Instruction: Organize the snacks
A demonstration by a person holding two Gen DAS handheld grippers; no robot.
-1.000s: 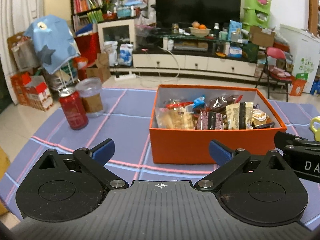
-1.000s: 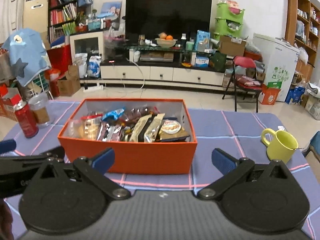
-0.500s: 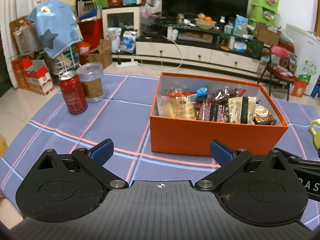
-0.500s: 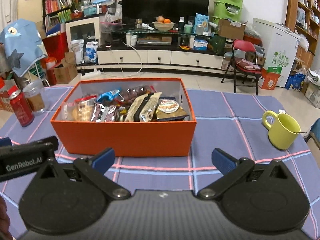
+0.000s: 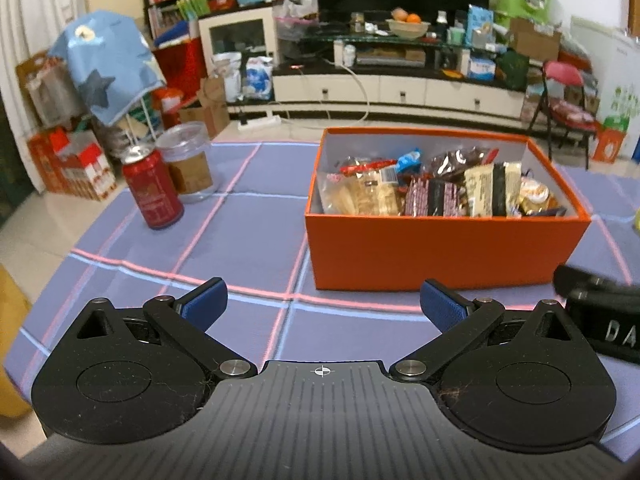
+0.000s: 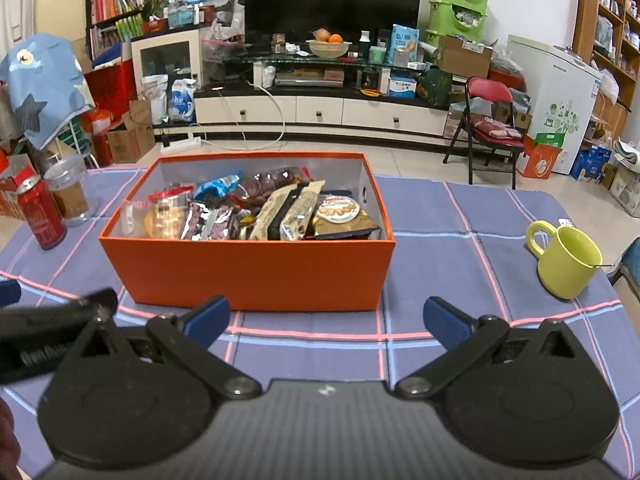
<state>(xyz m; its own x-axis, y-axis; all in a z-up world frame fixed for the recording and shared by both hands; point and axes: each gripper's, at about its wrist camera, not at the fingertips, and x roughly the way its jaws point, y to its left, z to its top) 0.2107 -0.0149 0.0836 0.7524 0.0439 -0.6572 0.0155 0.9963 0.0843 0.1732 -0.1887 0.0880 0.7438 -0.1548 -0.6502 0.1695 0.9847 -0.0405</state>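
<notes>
Item 1: I am holding the left gripper [image 5: 323, 303] spread wide with nothing between its blue pads [image 5: 204, 302], hovering above the tablecloth [image 5: 248, 240] just short of the orange box [image 5: 440, 254]. Item 2: I am keeping the right gripper [image 6: 326, 318] equally wide and equally unloaded, facing the same box [image 6: 248, 272] from the near side; part of the left gripper's black body is showing at the lower left of the right wrist view. Item 3: the snacks [image 6: 256, 210] are sitting inside the open-topped box, packets standing and leaning against each other, including a round-labelled biscuit pack [image 6: 340, 208] at the right end and a clear bag of pale crackers [image 5: 360, 196] at the left end. Item 4: a red can [image 5: 152, 190] and a clear lidded jar [image 5: 188, 168] are standing side by side, well left of the box. Item 5: a yellow-green mug [image 6: 566, 258] is standing well right of the box, handle pointing toward it.
</notes>
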